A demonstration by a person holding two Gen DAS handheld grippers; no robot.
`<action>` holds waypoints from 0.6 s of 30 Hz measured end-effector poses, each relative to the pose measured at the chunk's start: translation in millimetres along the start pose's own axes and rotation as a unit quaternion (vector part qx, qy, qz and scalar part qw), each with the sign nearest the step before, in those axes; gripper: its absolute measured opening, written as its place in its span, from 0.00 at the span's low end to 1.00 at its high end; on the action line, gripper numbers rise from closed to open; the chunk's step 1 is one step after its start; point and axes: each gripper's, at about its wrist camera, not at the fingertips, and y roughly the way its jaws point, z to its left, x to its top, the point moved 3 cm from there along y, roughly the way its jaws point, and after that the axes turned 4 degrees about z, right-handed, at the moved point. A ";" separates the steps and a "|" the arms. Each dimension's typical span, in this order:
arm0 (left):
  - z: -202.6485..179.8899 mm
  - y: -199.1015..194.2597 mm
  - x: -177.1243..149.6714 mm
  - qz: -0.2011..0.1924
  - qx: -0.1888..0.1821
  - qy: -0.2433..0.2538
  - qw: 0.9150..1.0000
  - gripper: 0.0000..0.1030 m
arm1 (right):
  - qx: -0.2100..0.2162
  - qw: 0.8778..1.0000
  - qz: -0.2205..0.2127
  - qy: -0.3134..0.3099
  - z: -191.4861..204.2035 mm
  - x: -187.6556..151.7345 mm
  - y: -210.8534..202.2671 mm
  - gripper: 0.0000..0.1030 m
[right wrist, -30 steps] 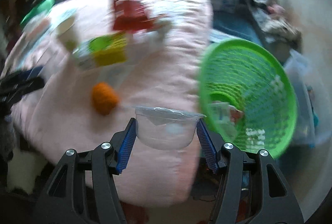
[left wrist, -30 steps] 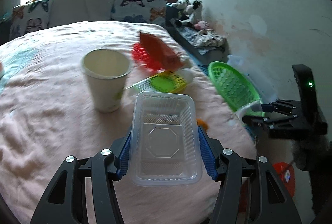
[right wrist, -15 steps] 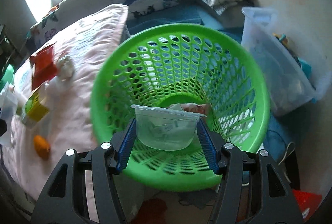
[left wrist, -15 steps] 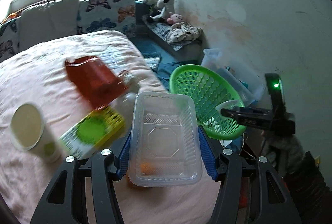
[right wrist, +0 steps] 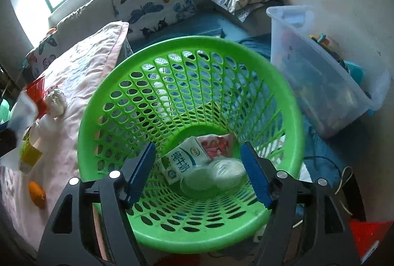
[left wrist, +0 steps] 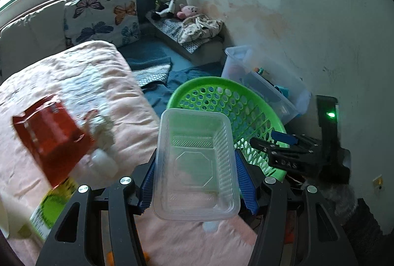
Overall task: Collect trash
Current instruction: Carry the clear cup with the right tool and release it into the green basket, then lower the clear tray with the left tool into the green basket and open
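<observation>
While the green basket (right wrist: pixel 189 142) serves as the landmark, read the scene from its left side across. Far left of it, on the pink bed (left wrist: pixel 81 83), trash lies uncollected: a red packet (left wrist: pixel 49 135), a crumpled white wad (right wrist: pixel 55 101) beside it, a yellow-green carton (left wrist: pixel 53 207) nearer the bed's edge, and a small orange piece (right wrist: pixel 37 193) at the bed's near corner.

Just left of the basket's rim, the left gripper (left wrist: pixel 197 182) has its jaws clamped on the long sides of a clear plastic tray (left wrist: pixel 195 167), held upright and open to the camera. A second ago this tray hung over the middle of the bed; now its far end overlaps the basket's near rim in the left wrist view, so it appears to be on its way in.

Over the basket itself, the right gripper (right wrist: pixel 199 172) stands with jaws wide and nothing between them. Half a second ago they held a clear plastic cup (right wrist: pixel 226 173); that cup now lies at the bottom of the basket, against a white milk carton (right wrist: pixel 182 163) and a pink wrapper (right wrist: pixel 218 145). One more piece is therefore collected.

Right of the basket, a translucent storage bin (right wrist: pixel 320 83) stands near the wall, untouched.

My judgement: the tray goes in next, and the right gripper is free to return for the bed's leftovers.
</observation>
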 end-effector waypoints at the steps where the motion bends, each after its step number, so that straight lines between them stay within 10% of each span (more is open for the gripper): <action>1: -2.6 4.3 1.6 0.003 -0.001 0.002 1.000 0.54 | -0.002 1.000 -0.005 0.000 -1.6 -1.0 -3.7 0.70; 18: -34.2 69.6 19.7 0.047 -0.004 0.024 0.999 0.55 | -0.001 0.999 -0.046 0.003 -15.9 -22.4 -39.3 0.72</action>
